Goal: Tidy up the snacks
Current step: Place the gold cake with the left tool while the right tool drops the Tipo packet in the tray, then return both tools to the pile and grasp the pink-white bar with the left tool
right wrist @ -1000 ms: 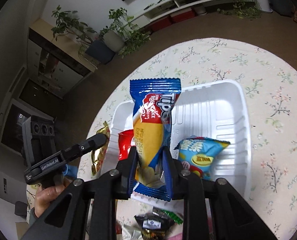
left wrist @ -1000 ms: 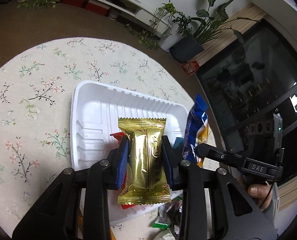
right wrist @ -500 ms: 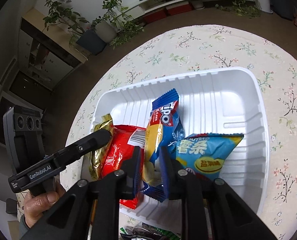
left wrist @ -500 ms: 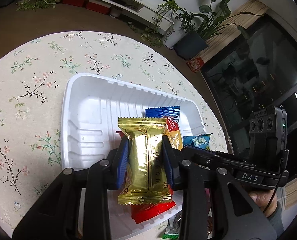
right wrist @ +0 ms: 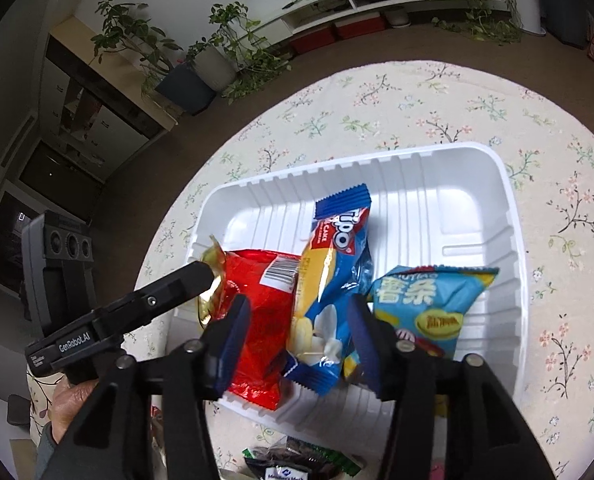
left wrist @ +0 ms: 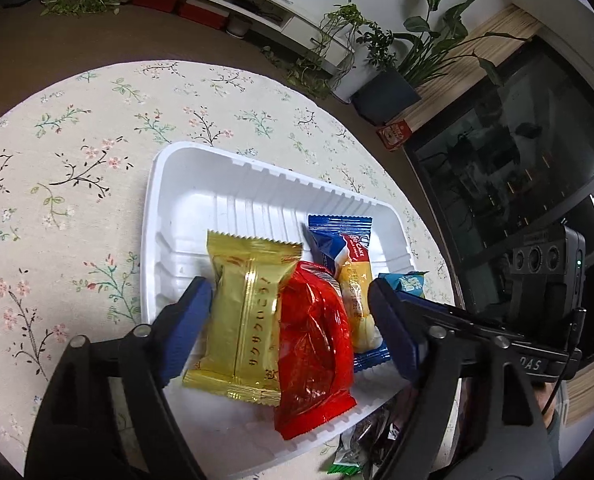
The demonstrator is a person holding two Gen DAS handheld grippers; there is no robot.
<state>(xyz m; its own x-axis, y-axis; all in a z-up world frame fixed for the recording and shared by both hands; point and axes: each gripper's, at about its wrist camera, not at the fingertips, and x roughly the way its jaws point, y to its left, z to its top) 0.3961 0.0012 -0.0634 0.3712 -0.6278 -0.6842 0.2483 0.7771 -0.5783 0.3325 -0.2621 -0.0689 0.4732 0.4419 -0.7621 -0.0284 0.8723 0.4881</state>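
Table, round, floral cloth, filling the left and centre of both wrist views; white tray on it, ribbed walls, centre of frame.

Left gripper, lower centre of the left view; fingers apart and opening, blue pads either side of the gold and red packets, neither pad pressing on them.

Right gripper, lower centre of the right view; fingers apart and opening, the blue cake packet between them, not clamped.

Red packet, in the tray's near end, overlapping the gold packet's right edge; light-blue chip bag, lying in the tray right of the cake packet; gold packet, flat in the tray, lower centre of the left view; blue cake packet, lying in the tray between red packet and chip bag.

Dark wrapped snacks, on the table outside the tray, bottom edge of frame.
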